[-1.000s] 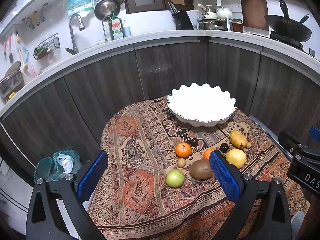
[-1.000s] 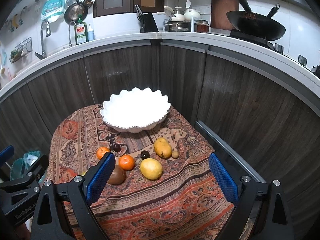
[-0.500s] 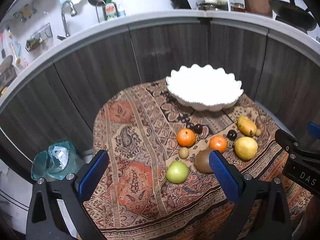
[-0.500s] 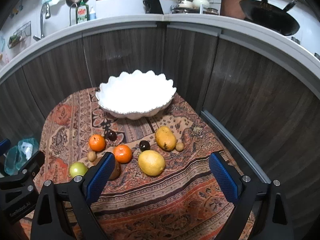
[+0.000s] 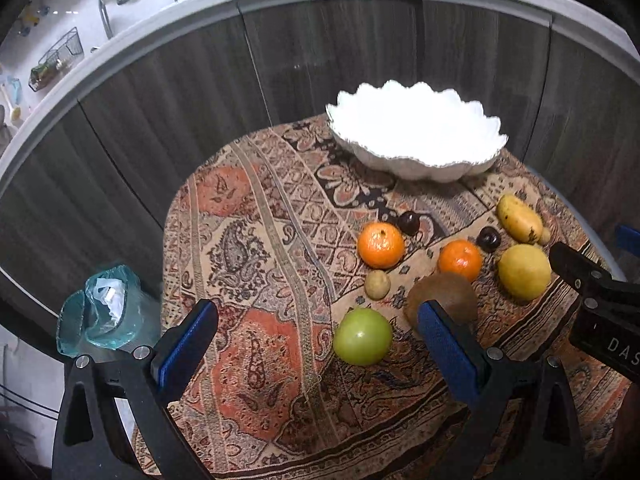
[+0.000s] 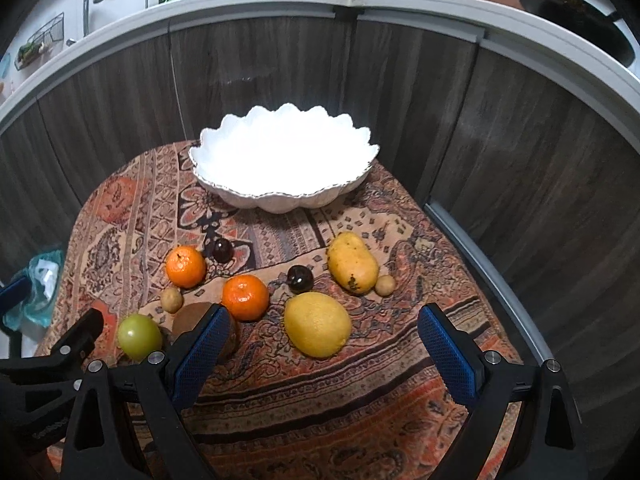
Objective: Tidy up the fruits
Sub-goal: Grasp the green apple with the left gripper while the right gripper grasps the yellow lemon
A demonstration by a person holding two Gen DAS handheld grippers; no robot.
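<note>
Patterned tablecloth [image 6: 360, 400] under bowl [image 6: 280, 196], fruit [image 6: 318, 324]

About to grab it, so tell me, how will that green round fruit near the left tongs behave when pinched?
The green fruit looks round and smooth, so it may roll on the cloth or slip between flat pads. It looks firm, probably not fragile.

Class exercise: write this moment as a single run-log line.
stage: approach | left gripper: open, over green apple | right gripper: open, over lemon | white bowl: no fruit visible | fruit: all on tablecloth
</note>
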